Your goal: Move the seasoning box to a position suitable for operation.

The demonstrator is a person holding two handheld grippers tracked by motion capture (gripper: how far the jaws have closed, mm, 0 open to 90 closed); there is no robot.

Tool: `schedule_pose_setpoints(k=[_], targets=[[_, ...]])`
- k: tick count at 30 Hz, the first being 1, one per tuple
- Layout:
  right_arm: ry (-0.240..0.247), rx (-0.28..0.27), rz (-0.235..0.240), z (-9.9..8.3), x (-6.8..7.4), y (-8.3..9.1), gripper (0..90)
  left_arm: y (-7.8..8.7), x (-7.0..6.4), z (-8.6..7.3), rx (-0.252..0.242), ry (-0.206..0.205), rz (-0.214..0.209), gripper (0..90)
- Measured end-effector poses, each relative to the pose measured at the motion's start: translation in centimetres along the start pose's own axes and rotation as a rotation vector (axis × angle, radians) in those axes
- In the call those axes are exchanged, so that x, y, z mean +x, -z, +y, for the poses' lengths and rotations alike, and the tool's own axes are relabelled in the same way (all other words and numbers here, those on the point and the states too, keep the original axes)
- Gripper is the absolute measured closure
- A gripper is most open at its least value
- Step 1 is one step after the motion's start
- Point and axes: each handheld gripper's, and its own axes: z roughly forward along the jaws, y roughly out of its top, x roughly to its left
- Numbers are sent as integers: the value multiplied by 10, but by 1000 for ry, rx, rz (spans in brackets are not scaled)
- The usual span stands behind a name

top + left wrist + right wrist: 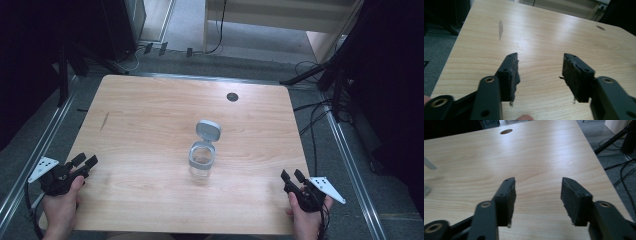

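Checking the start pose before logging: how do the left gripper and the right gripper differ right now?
The left gripper sits at the near left corner of the table, its jaws angled right toward the jar; the right gripper sits at the near right edge, jaws angled left. The left gripper's pads look more frayed than the right's. Both are open, empty and apart from the jar.

A jar (202,161) stands upright near the centre of the table (140,115), its hinged lid (208,130) raised behind it. The left gripper (85,160) lies at the near left edge, the right gripper (293,175) at the near right, both well apart from the jar. A hole (232,96) lies toward the far edge.
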Motion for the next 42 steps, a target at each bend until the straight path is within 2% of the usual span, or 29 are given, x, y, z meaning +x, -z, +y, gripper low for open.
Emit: schedule_pose_setpoints(k=[3, 5, 6, 7, 8, 9, 10, 11, 12, 13, 14, 15, 17, 18, 19, 21, 22, 23, 25, 26, 27, 28, 29, 30, 33, 34, 35, 36, 42], targets=[[1, 21, -40, 2, 10, -2, 580, -2, -8, 3, 2, 10, -59, 683], [6, 17, -32, 3, 15, -3, 608, -6, -14, 4, 7, 4, -71, 740], [10, 16, -21, 5, 20, -4, 631, -10, -21, 6, 15, -11, -80, 740], [39, 14, -10, 8, 34, -8, 664, -18, -36, 9, 26, -32, -90, 792], [37, 13, 14, 10, 40, -9, 675, -18, -36, 9, 26, -32, -90, 803], [37, 13, 14, 10, 40, -9, 675, -23, -44, 11, 32, -38, -104, 810], [48, 11, 31, 12, 46, -10, 685, -28, -52, 13, 40, -44, -117, 810], [72, 15, 62, 15, 59, -14, 702, -36, -68, 16, 66, -73, -130, 835], [79, 13, 73, 15, 62, -16, 705, -36, -68, 16, 66, -73, -130, 838], [86, 17, 80, 16, 68, -17, 709, -44, -83, 18, 86, -95, -147, 852], [95, 25, 83, 17, 72, -20, 712, -48, -90, 19, 100, -107, -150, 863], [95, 25, 83, 17, 72, -20, 712, -48, -90, 19, 100, -107, -150, 871], [103, 34, 95, 20, 82, -24, 734, -58, -105, 22, 118, -125, -178, 878], [96, 37, 118, 21, 86, -26, 763, -61, -110, 22, 125, -130, -186, 890], [99, 48, 149, 23, 92, -30, 792, -68, -121, 24, 142, -127, -214, 900], [98, 53, 174, 24, 99, -34, 819, -72, -126, 25, 152, -131, -225, 900], [99, 53, 186, 25, 103, -36, 830, -78, -135, 26, 163, -132, -242, 900], [99, 53, 186, 25, 103, -36, 830, -78, -135, 26, 163, -132, -242, 900], [99, 55, 210, 27, 115, -42, 870, -88, -150, 29, 177, -129, -272, 900], [99, 55, 210, 27, 115, -42, 870, -88, -150, 29, 177, -129, -272, 900], [103, 59, 227, 28, 124, -47, 900, -92, -159, 30, 185, -131, -291, 900], [104, 58, 235, 28, 127, -48, 900, -94, -165, 31, 187, -143, -302, 900], [104, 58, 235, 28, 127, -48, 900, -94, -165, 31, 187, -143, -302, 900], [111, 65, 259, 28, 138, -54, 900, -97, -176, 32, 193, -154, -324, 900], [122, 68, 270, 28, 145, -57, 900, -100, -186, 33, 199, -164, -342, 900], [128, 77, 284, 27, 154, -61, 900, -102, -192, 33, 203, -168, -357, 900], [128, 77, 284, 27, 154, -61, 900, -102, -192, 33, 203, -168, -357, 900], [135, 86, 296, 25, 161, -63, 900, -103, -200, 32, 209, -179, -371, 900], [149, 111, 321, 21, 176, -65, 900, -101, -218, 27, 227, -205, -409, 900]])
